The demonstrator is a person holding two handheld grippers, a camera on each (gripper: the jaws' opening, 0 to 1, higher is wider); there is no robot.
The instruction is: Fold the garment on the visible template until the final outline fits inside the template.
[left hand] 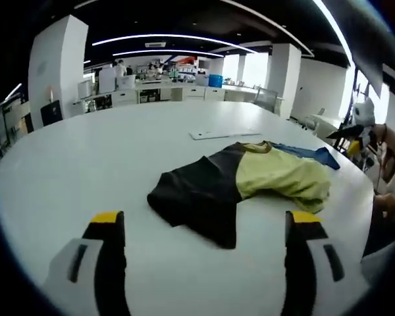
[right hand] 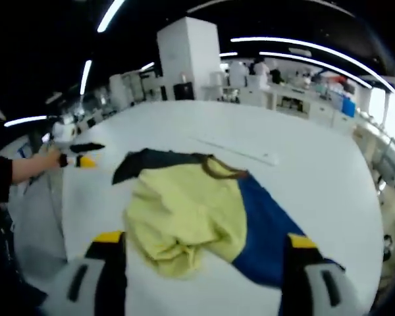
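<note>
White table (left hand: pixel 85 171) carries one crumpled garment (left hand: pixel 250 181), yellow, black and blue; a flat white template (left hand: pixel 224 133) lies just beyond.

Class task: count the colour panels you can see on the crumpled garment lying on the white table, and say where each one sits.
3 on the garment: a black panel nearest the left tongs, a yellow panel bunched in the middle, and a blue panel nearest the right tongs. Folds may hide more.

no text, label, brand, number or sign is readable anywhere in either view.
</note>
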